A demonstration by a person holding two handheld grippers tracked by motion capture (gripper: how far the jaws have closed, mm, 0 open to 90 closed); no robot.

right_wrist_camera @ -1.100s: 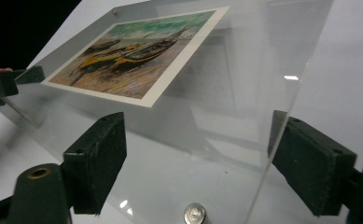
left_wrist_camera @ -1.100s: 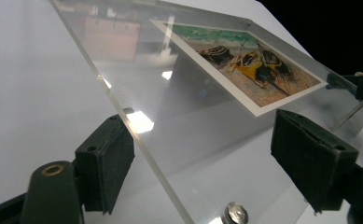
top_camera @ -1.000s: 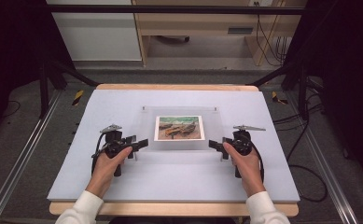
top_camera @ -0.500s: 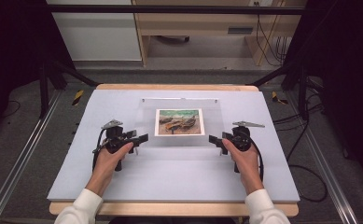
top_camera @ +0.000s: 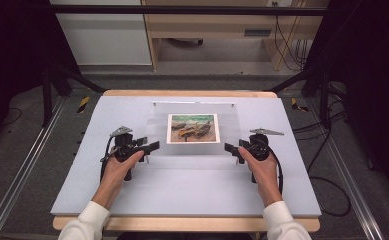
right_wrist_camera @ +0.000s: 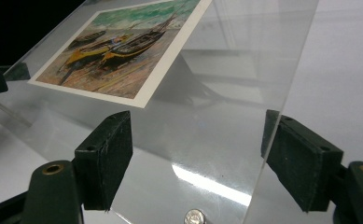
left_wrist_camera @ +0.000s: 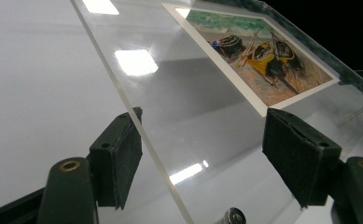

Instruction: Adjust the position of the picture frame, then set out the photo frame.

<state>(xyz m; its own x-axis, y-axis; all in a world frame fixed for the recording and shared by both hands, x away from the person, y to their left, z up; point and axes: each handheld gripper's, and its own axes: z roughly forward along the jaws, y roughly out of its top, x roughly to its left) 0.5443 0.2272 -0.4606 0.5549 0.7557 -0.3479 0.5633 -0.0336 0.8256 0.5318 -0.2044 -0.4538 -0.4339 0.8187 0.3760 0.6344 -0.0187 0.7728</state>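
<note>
A clear acrylic sheet carries a boat picture on the pale blue table mat. My left gripper straddles the sheet's near left corner. In the left gripper view the sheet runs between the jaws of my left gripper, its side edge against one pad. These jaws have just been closing on it. My right gripper straddles the near right corner. There the sheet meets one pad of my right gripper. A metal stud marks that corner.
The mat lies on a wooden table whose front edge faces the person. Black frame posts stand at both sides, and cables trail on the floor at the right. A wooden cabinet stands beyond the table.
The sheet and its picture have shifted away from the person, the far edge most of all. Both grippers have followed a little the same way.
</note>
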